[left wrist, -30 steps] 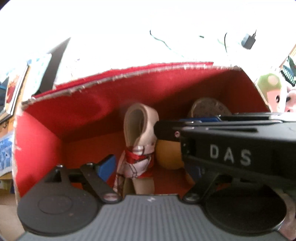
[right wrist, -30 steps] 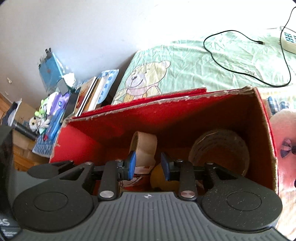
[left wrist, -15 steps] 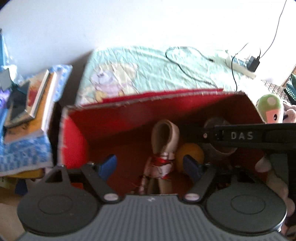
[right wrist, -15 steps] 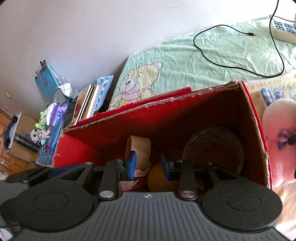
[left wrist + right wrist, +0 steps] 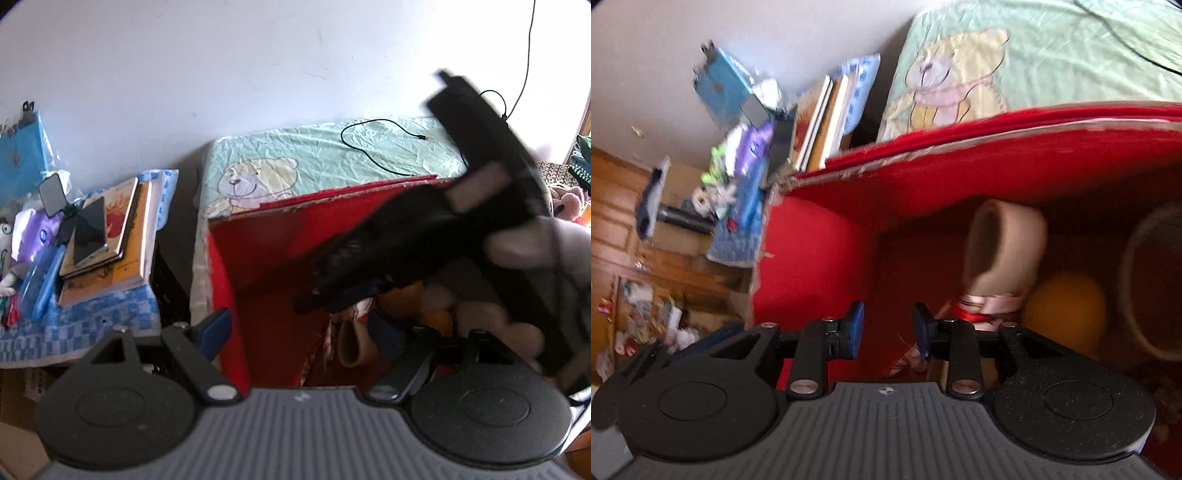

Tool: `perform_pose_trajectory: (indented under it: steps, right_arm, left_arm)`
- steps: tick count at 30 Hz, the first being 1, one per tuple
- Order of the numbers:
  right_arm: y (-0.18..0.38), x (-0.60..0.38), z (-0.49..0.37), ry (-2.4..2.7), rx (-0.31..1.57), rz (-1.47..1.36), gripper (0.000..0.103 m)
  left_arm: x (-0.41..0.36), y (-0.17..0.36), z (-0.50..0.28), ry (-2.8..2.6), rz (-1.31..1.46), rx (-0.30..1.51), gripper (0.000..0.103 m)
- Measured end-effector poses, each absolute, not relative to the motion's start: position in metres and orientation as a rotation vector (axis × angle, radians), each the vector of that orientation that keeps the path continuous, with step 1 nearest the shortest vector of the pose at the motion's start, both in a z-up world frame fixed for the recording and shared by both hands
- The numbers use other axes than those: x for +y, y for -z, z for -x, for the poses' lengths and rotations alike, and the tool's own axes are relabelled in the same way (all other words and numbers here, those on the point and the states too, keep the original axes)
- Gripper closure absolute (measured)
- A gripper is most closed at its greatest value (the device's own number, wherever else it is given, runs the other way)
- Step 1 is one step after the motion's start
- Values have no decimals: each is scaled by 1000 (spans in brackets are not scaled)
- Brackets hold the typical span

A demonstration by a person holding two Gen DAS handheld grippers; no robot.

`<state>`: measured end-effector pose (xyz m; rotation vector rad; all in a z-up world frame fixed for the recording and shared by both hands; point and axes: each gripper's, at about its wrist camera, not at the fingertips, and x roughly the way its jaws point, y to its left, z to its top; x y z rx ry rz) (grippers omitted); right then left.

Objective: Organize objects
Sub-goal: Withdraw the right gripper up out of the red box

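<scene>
An open red cardboard box (image 5: 236,295) stands on the bed. Inside it are a beige tape roll (image 5: 1004,251) tied with a red and white ribbon (image 5: 979,306), an orange ball (image 5: 1067,310) and a round brown bowl (image 5: 1152,280). My right gripper (image 5: 886,332) hangs over the box's left part, its blue pads a little apart with nothing between them. My left gripper (image 5: 301,332) is open wide above the box's near left corner, also holding nothing. The right tool's black body (image 5: 424,236) crosses the left wrist view, blurred, and hides much of the box's inside.
A stack of books (image 5: 110,236) with a phone (image 5: 90,229) lies on a blue checked cloth left of the bed. The green bear-print sheet (image 5: 258,177) carries a black cable (image 5: 380,147). Plush toys (image 5: 569,199) sit at the right, and a wooden cabinet (image 5: 613,221) stands at the far left.
My left gripper has pulled back up out of the box and swung left. My right gripper has dropped lower and moved left over the box, tilting across the left camera's view.
</scene>
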<state>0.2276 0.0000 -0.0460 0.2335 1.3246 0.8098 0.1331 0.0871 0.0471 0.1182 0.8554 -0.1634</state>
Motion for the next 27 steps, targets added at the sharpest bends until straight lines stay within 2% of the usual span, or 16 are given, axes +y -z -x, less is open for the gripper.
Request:
perform_pose_trajectory:
  steps: [2, 3, 9, 12, 18, 27]
  right_arm:
    - [54, 14, -228, -779, 1359, -166, 72]
    - [59, 19, -228, -770, 1380, -144, 78]
    - [61, 20, -224, -784, 1453, -43, 79]
    - [55, 4, -220, -759, 1461, 32, 84]
    - [55, -27, -219, -759, 1469, -83, 84]
    - [44, -50, -212, -787, 1343, -174, 78]
  left_arm:
    - [91, -46, -130, 156, -113, 858, 22]
    - [93, -46, -129, 153, -111, 859, 23]
    - [99, -44, -127, 158, -102, 865, 22]
    - [101, -44, -127, 168, -96, 861, 21]
    - [99, -42, -134, 190, -89, 861, 19]
    - [97, -35, -148, 191, -72, 897, 19]
